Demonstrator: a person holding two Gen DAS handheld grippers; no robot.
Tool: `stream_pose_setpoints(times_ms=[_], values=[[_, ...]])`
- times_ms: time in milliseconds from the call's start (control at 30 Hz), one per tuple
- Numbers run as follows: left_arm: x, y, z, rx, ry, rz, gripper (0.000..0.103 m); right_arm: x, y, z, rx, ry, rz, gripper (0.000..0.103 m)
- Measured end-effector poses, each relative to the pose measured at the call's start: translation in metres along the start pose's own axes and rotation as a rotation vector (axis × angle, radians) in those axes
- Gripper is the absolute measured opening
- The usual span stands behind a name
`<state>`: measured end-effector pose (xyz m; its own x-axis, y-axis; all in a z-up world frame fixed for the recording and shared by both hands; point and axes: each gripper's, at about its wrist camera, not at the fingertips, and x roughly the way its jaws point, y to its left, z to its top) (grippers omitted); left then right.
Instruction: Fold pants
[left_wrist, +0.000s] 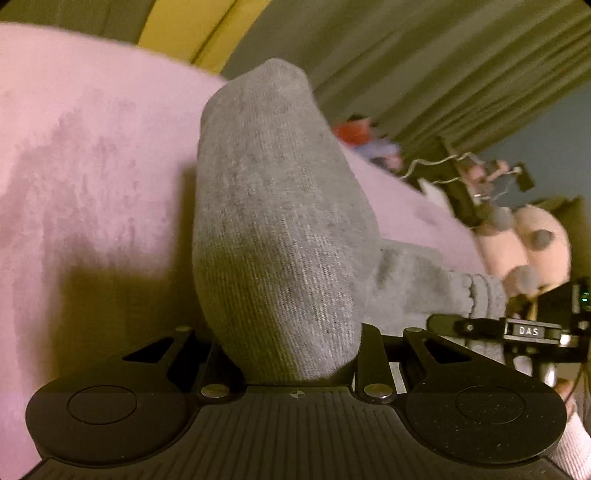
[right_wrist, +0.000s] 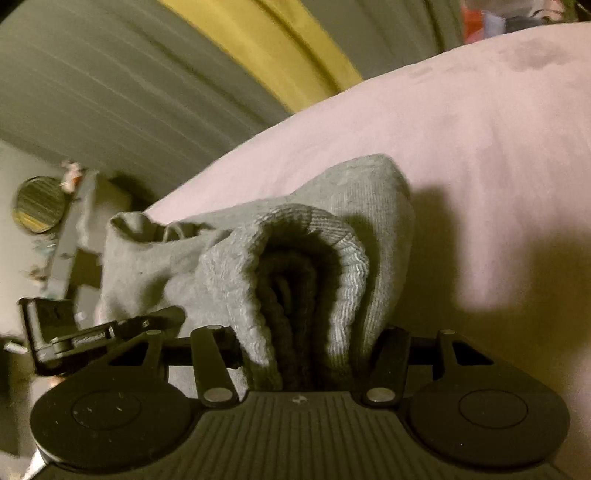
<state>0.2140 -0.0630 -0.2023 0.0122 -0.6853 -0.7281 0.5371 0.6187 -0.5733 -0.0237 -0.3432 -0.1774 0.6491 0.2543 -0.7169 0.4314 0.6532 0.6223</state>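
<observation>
Both grippers grasp the grey pants (left_wrist: 280, 221) and hold them a little above the pink blanket (left_wrist: 92, 129). The left gripper (left_wrist: 295, 365) is clenched on a bunch of plain knit cloth that stands up in front of its camera. The right gripper (right_wrist: 306, 362) is clenched on a thick roll of the ribbed hem, so its jaws stand wider.

What could go wrong, in my judgement: the right grip holds several layers, and the inner layers can slide out if the 2 hands pull apart too strongly. The cloth between the 2 grippers sags and is twisted, so the fold can land crooked or with wrinkles if it is laid down without first stretching it flat. The soft blanket can also drag on the cloth and bunch it.

The blanket is plush and looks soft and uneven. Behind it hang olive curtains (right_wrist: 110, 92) with a yellow strip. At the far side there are blurred toys and a pink cushion with grey pom-poms (left_wrist: 535, 236).
</observation>
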Motion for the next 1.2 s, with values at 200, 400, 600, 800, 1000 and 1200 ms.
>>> stream_pose_setpoints(times_ms=[200, 400, 600, 800, 1000, 1200], values=[[0.005, 0.002, 0.004, 0.075, -0.008, 0.050, 0.060, 0.038, -0.006, 0.015, -0.052, 0.026, -0.107, 0.061], [-0.039, -0.010, 0.011, 0.200, -0.099, 0.205, 0.068, 0.009, 0.001, 0.019, -0.061, -0.012, -0.173, 0.087], [-0.065, -0.042, 0.016, 0.295, -0.223, 0.206, 0.075, -0.033, 0.021, 0.025, -0.096, -0.150, -0.261, 0.092], [-0.027, -0.068, 0.005, 0.382, -0.131, 0.224, 0.075, -0.040, 0.050, 0.014, -0.137, -0.139, -0.086, 0.087], [-0.008, -0.082, 0.006, 0.496, -0.159, 0.301, 0.075, 0.024, 0.062, 0.000, -0.210, 0.038, -0.106, 0.035], [0.026, -0.059, 0.023, 0.442, -0.156, 0.377, 0.083, 0.050, 0.043, 0.018, -0.203, 0.032, -0.221, 0.000]])
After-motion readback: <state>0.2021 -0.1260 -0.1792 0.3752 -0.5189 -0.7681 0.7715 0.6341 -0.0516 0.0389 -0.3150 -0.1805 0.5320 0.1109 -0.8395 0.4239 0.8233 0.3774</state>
